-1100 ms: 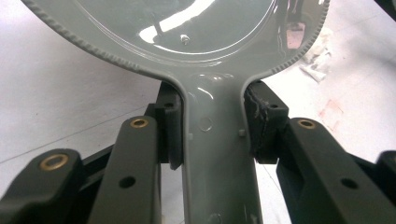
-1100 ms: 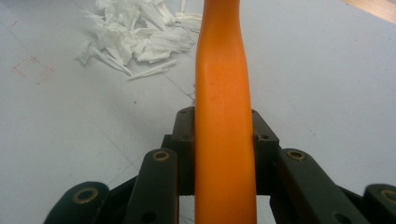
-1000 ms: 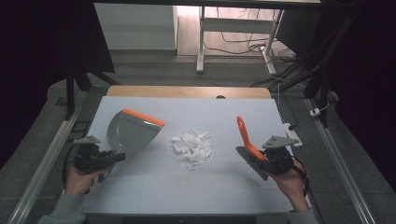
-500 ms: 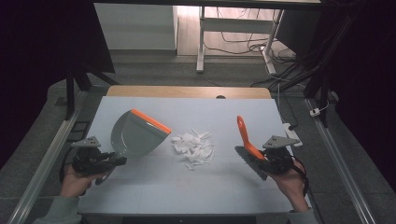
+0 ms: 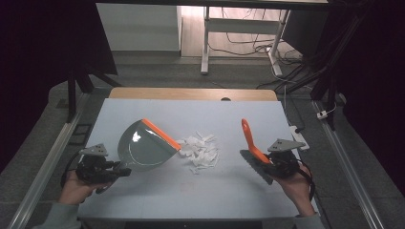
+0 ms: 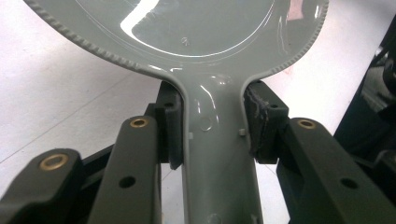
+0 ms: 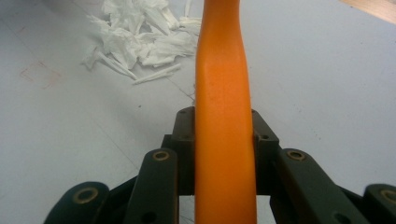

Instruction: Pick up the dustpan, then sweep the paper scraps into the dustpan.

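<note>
Grey dustpan with orange lip, tilted, mouth touching white paper scrap pile mid-desk. Orange-handled brush right of pile, well apart, handle up, grey bristles down.

pale blue-grey table w/ wood far edge, loose heap of white paper scraps mid-table

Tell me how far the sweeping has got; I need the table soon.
Done: both tools are gripped. The left tongs clamp the dustpan handle, the right tongs the brush handle. In hand: the dustpan's orange lip sits at the edge of the paper scraps. Left: all the sweeping; the scraps lie on the table, none visible in the pan.
</note>
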### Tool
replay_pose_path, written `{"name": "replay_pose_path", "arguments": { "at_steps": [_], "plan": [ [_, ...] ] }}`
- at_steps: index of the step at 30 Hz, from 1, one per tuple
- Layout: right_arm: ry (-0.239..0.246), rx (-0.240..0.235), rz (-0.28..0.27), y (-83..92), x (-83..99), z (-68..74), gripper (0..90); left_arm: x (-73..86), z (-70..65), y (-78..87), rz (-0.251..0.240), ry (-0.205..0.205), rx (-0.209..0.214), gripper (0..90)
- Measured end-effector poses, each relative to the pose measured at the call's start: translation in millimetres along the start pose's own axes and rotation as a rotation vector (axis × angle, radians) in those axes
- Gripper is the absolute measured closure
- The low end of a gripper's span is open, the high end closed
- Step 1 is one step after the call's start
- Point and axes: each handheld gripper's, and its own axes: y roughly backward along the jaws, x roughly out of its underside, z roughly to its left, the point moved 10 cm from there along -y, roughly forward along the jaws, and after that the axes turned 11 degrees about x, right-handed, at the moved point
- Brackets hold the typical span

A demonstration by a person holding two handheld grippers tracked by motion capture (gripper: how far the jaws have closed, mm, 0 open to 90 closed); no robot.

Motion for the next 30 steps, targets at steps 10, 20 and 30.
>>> {"name": "replay_pose_path", "arguments": {
  "at_steps": [10, 20, 30],
  "plan": [
    [-0.003, -0.008, -0.010, 0.3, -1.6, 1.3, 70.1, 4.7, -6.5, -4.0, 0.051, -0.019, 0.023, 61.5],
    [-0.025, -0.045, -0.030, 0.6, -6.0, 6.8, 70.1, 8.5, -12.0, -8.5, 0.086, -0.021, 0.037, 61.5],
    [-0.007, -0.041, -0.026, -3.7, -10.2, 11.4, 70.1, 21.9, -14.2, -14.8, 0.129, -0.005, 0.046, 61.5]
  ]
}}
